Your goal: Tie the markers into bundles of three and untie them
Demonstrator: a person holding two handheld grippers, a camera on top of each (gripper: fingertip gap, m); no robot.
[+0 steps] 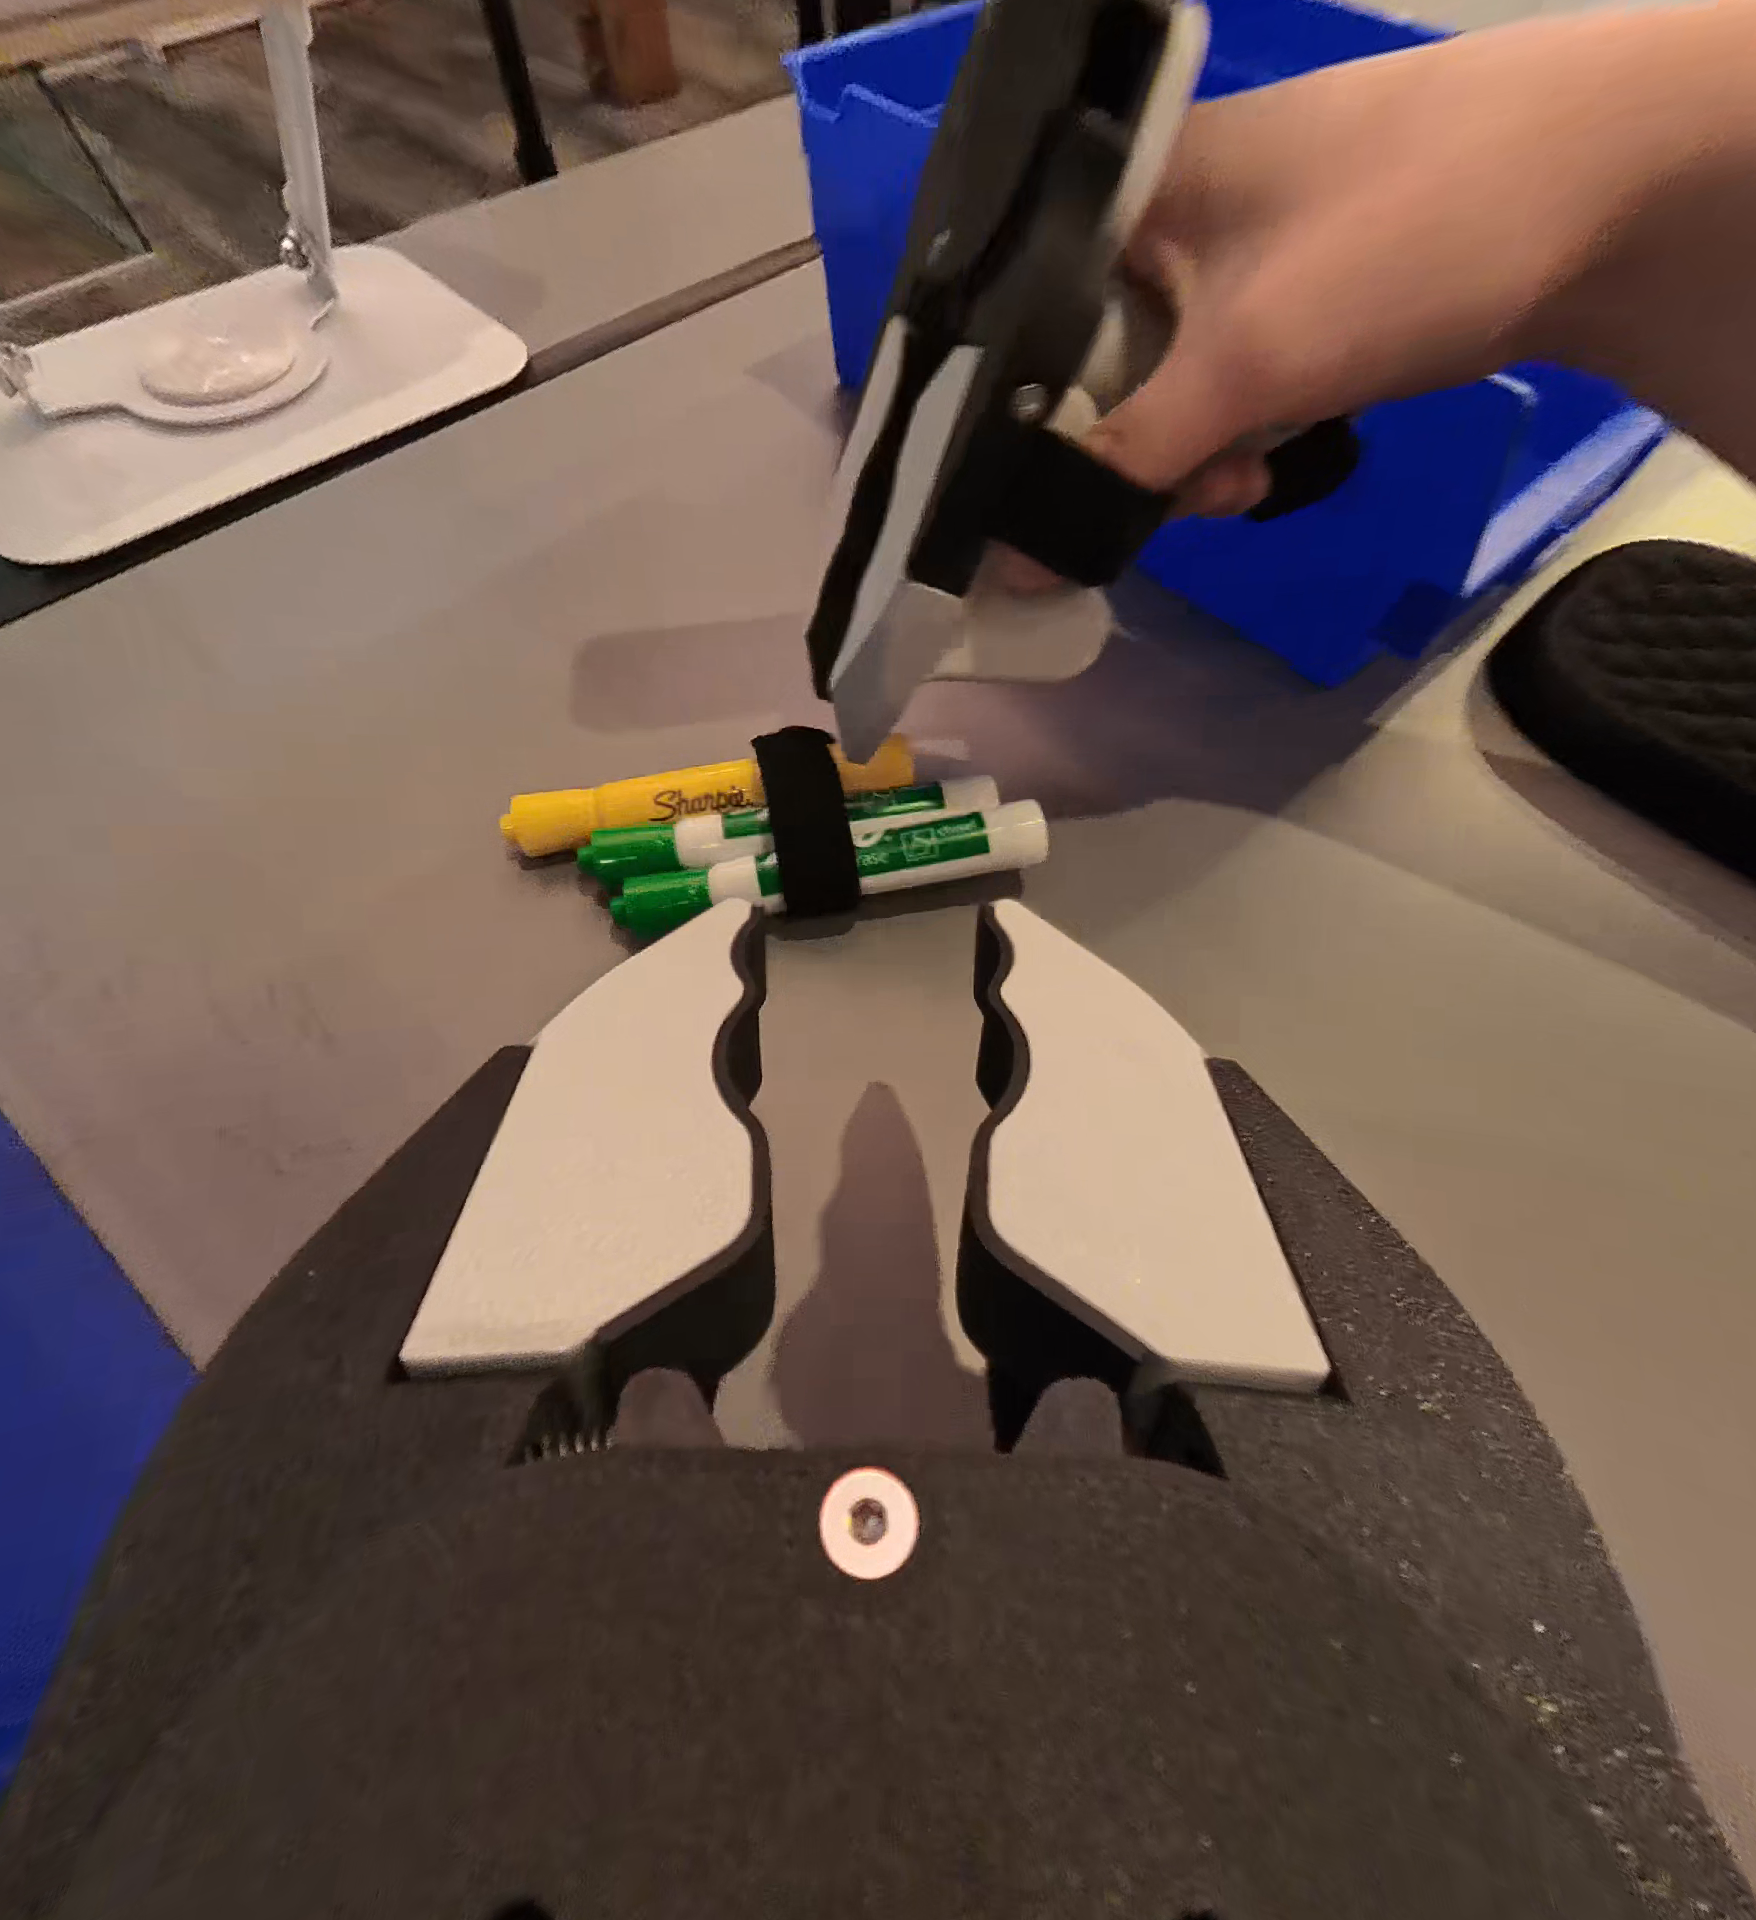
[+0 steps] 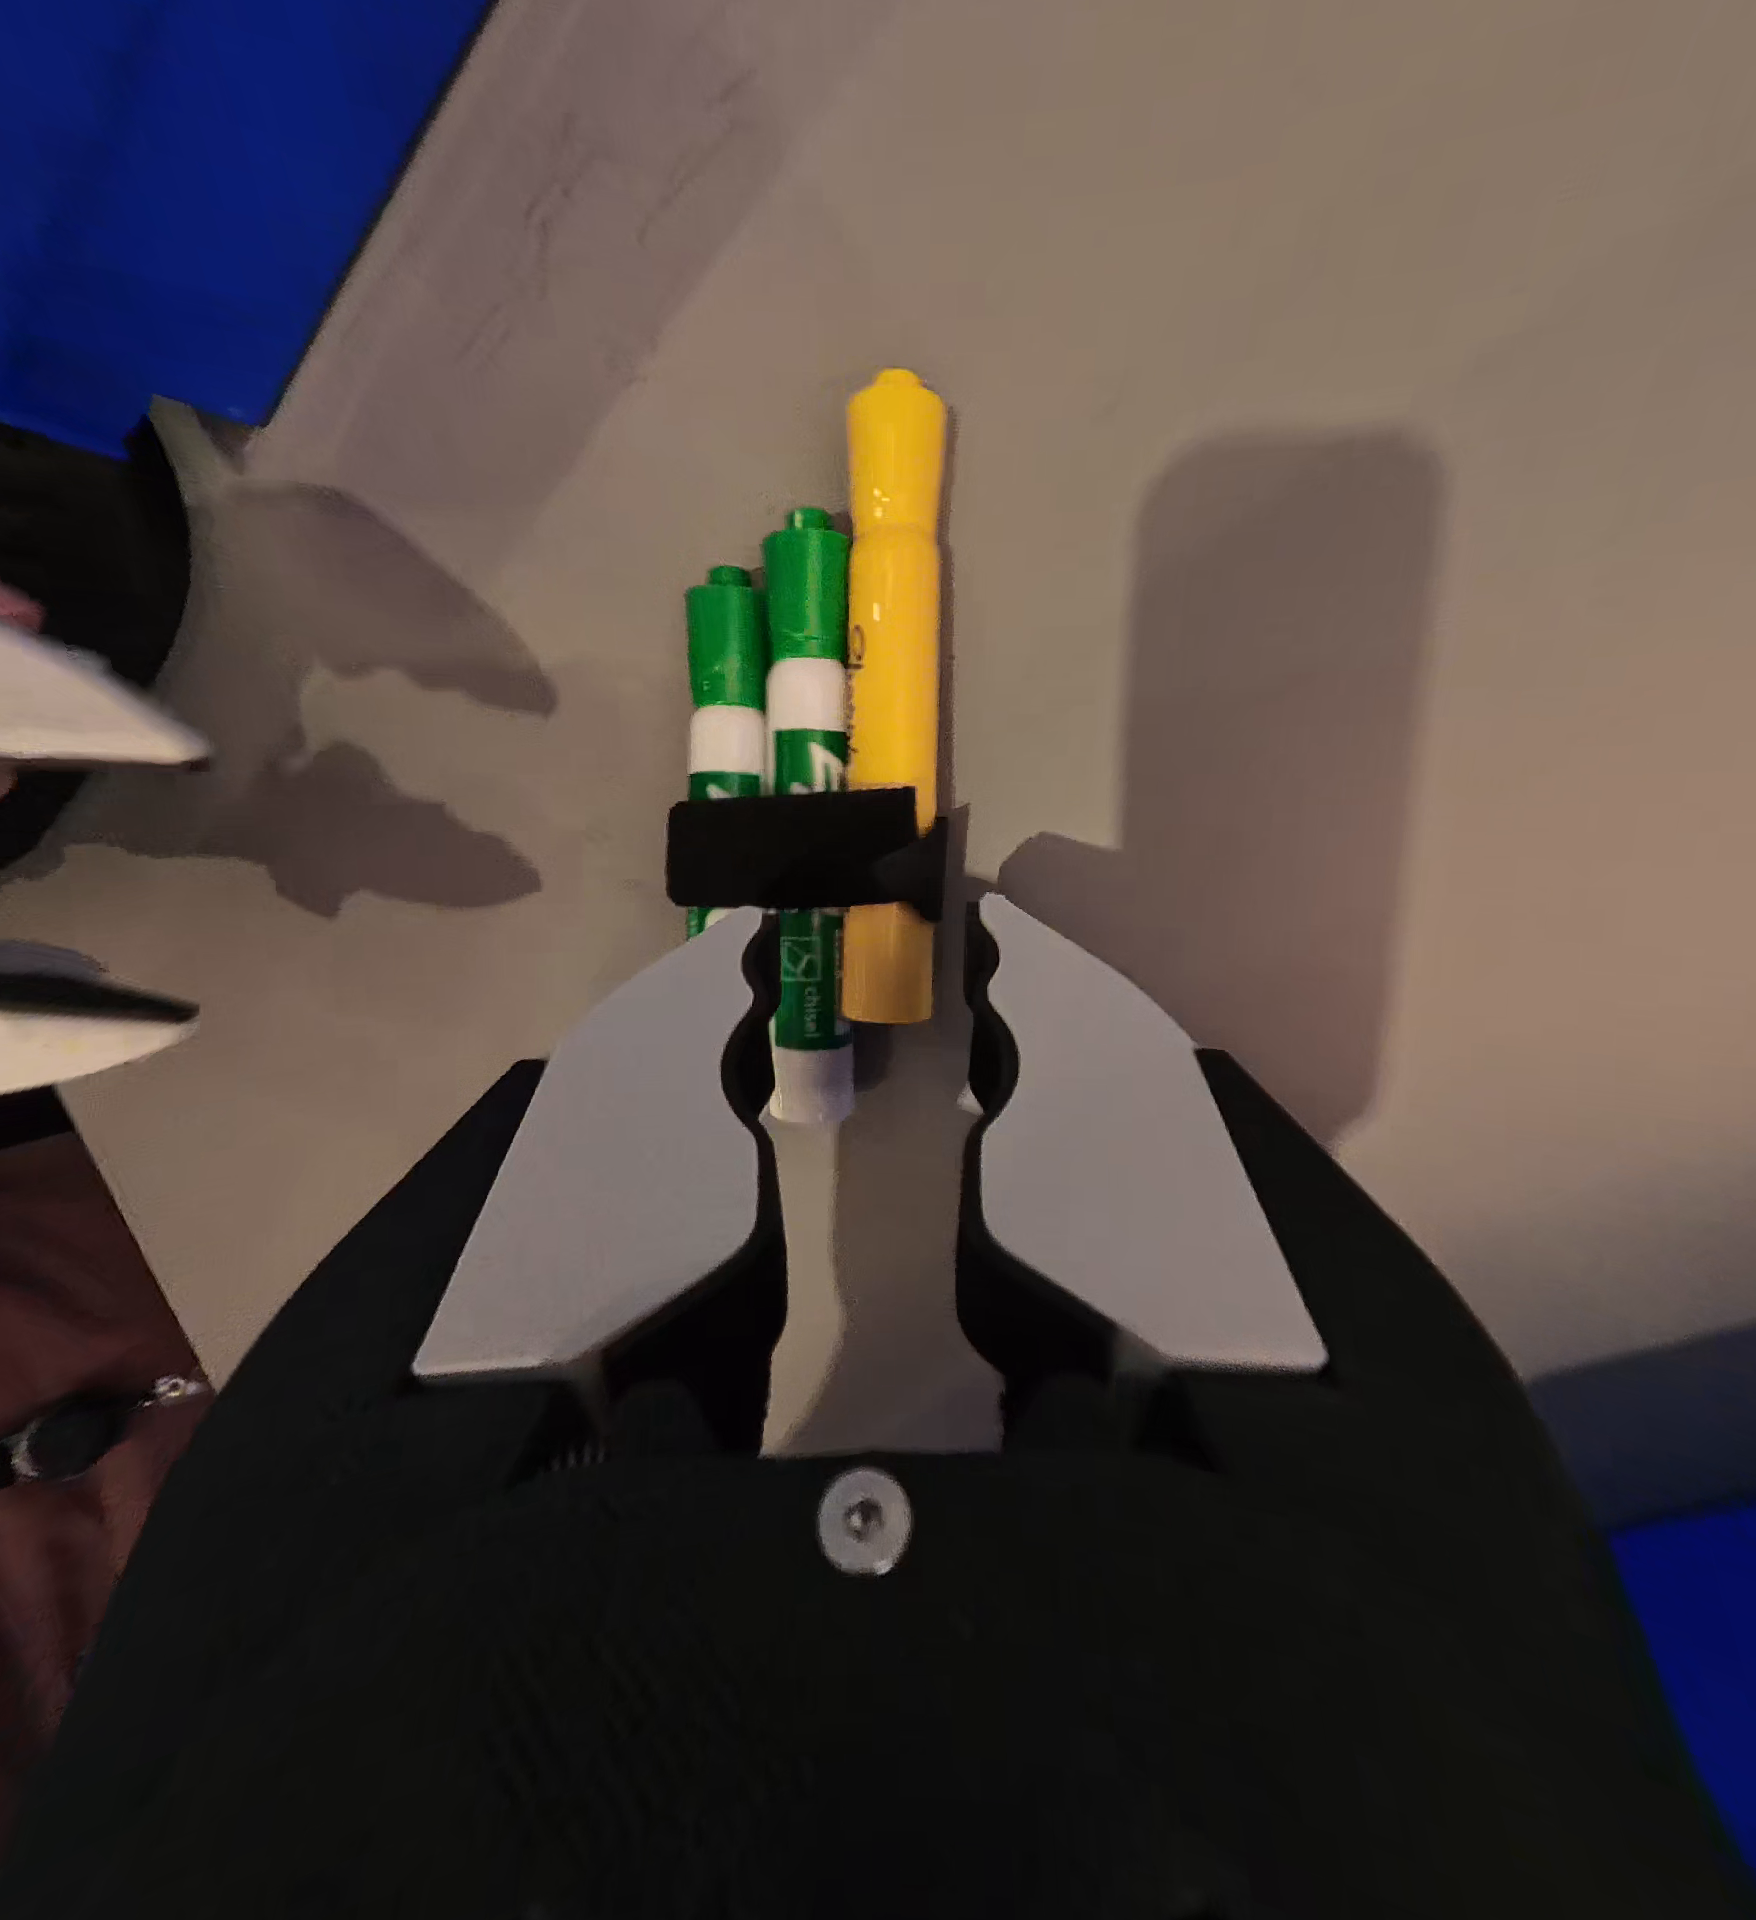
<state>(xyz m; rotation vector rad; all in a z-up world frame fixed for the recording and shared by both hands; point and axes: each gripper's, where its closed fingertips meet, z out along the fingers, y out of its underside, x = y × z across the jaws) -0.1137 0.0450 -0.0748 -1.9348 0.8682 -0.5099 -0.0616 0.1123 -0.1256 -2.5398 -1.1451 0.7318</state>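
- Now three markers (image 1: 780,831), bound by a black strap (image 1: 801,821), are lying on the grey table (image 1: 282,831).
- Left gripper (image 1: 866,914) is hovering beside them, jaws apart, holding nothing.
- Right gripper (image 2: 863,914) is hanging above, parted, empty.

The left wrist view sits low over the table (image 1: 282,831), looking forward at the marker bundle (image 1: 801,831) up close. The right wrist view looks nearly straight down on that same bundle (image 2: 822,790), even closer. Both share the bundle and surrounding grey tabletop.
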